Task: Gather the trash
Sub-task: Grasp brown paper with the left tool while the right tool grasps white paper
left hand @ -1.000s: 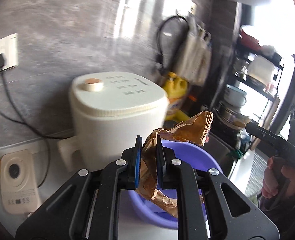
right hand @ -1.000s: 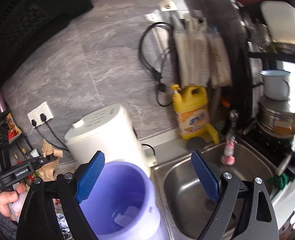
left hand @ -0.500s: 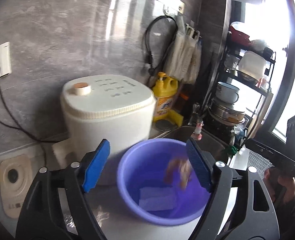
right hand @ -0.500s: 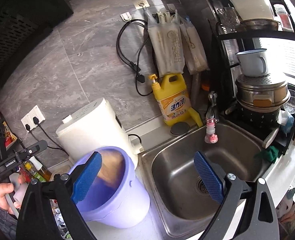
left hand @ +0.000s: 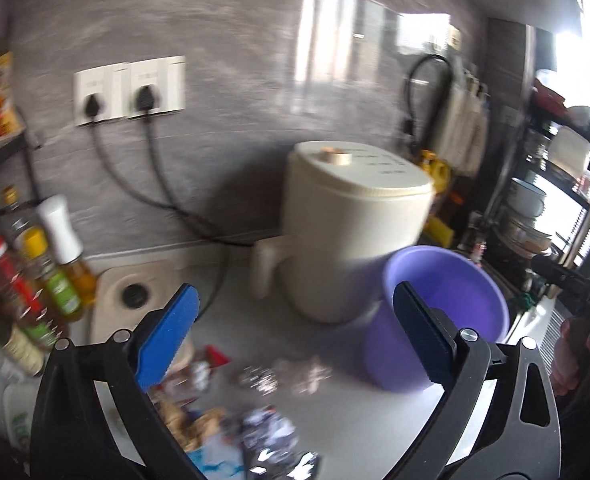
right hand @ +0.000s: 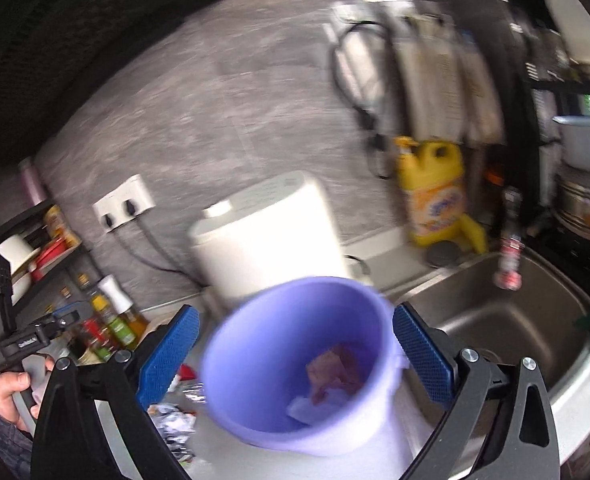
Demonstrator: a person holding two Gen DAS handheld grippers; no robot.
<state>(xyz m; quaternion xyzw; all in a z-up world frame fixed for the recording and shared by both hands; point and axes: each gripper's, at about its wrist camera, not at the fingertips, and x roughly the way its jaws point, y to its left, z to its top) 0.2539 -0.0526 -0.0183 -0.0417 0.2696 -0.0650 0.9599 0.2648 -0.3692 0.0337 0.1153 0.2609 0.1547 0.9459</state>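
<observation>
1. Left wrist view: the left gripper [left hand: 295, 332], its jaws having just been opening after letting go a brown wrapper, is standing wide with nothing between them and is swinging away from the purple bucket [left hand: 447, 312], toward the loose trash [left hand: 263, 420] lying on the counter just left of the bucket.

2. Right wrist view: the right gripper [right hand: 295, 352] is hanging wide open and empty before the bucket, where the brown wrapper [right hand: 331, 376] is now lying inside. More litter is waiting.
</observation>
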